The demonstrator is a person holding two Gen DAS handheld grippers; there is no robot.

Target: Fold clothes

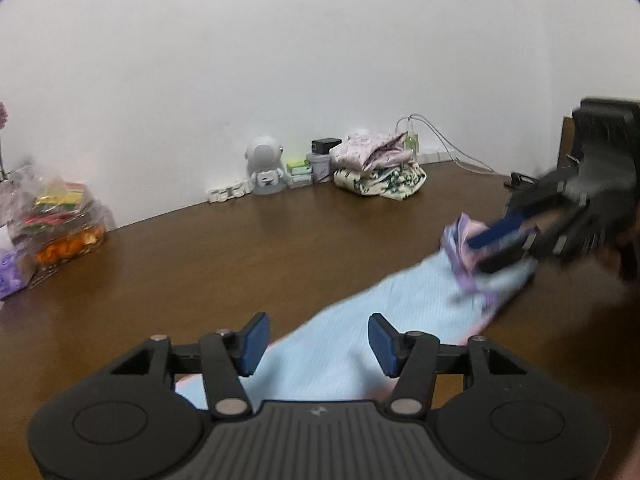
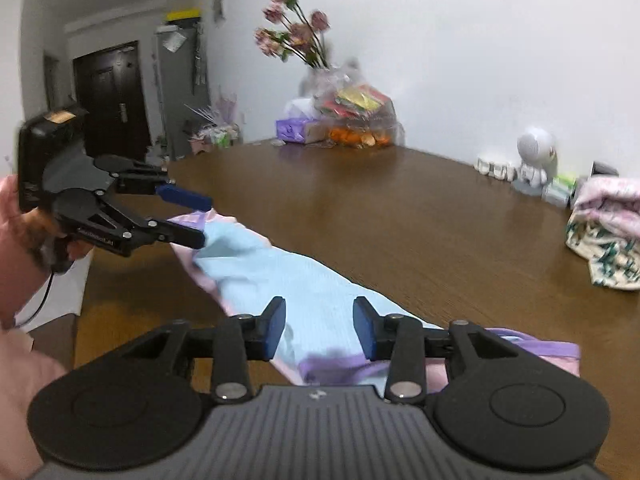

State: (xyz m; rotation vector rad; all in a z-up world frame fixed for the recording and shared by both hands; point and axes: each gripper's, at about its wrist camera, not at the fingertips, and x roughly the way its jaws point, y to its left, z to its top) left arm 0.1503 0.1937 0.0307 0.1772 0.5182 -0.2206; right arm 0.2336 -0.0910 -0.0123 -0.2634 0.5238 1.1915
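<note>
A light blue garment [image 1: 400, 312] with pink and purple edges lies in a long strip across the brown table [image 1: 240, 248]. My left gripper [image 1: 318, 332] hovers over one end with its blue pads well apart and the cloth lying below the gap, untouched. In the right wrist view the same gripper [image 2: 206, 220] shows at the left, jaws spread beside the pink edge. My right gripper [image 2: 320, 320] is open over the garment's [image 2: 300, 280] purple end, pads apart. From the left wrist view that gripper [image 1: 476, 256] is blurred, by bunched purple cloth.
A stack of folded clothes [image 1: 380, 168] sits at the table's far side near a white astronaut figure [image 1: 266, 170] and small boxes. A plastic bag of snacks [image 2: 356, 116] and a bunch of flowers [image 2: 296, 28] stand at another edge. A person's hand [image 2: 16, 220] holds the left gripper.
</note>
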